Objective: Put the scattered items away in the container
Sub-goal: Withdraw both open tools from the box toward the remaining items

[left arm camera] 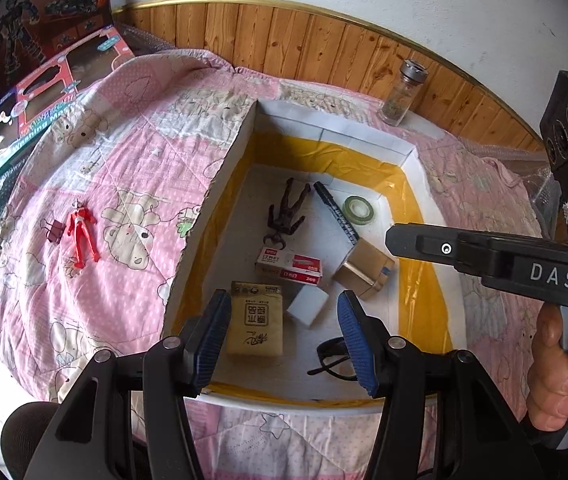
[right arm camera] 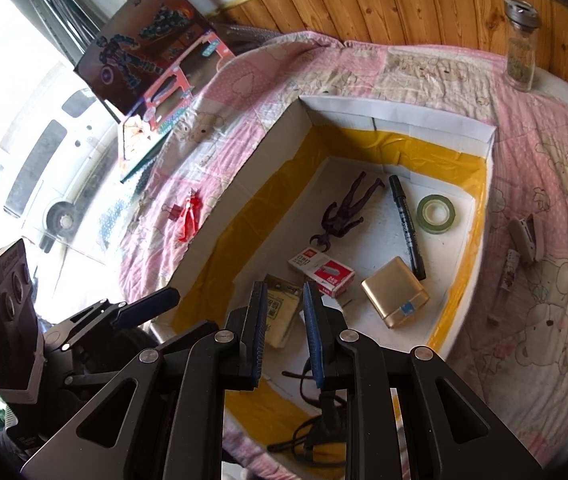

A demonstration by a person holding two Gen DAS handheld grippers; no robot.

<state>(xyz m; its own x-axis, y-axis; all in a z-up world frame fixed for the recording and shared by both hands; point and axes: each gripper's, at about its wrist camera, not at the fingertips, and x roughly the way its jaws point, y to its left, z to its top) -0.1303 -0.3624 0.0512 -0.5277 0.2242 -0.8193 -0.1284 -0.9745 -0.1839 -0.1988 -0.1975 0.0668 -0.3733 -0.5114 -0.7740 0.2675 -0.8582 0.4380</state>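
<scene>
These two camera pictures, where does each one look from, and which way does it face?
Left wrist: rides the left gripper, facing down into the box; the other gripper and a hand show at right.
Right wrist: rides the right gripper, over the box's near edge, facing into it; the other gripper shows at left.
Shared: box, black figure, tape roll, red figure, glass jar.

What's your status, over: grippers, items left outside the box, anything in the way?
Left gripper open, empty, over box. Right gripper open, empty. Red figure, binder clip, jar outside on quilt. Nothing blocking.
</scene>
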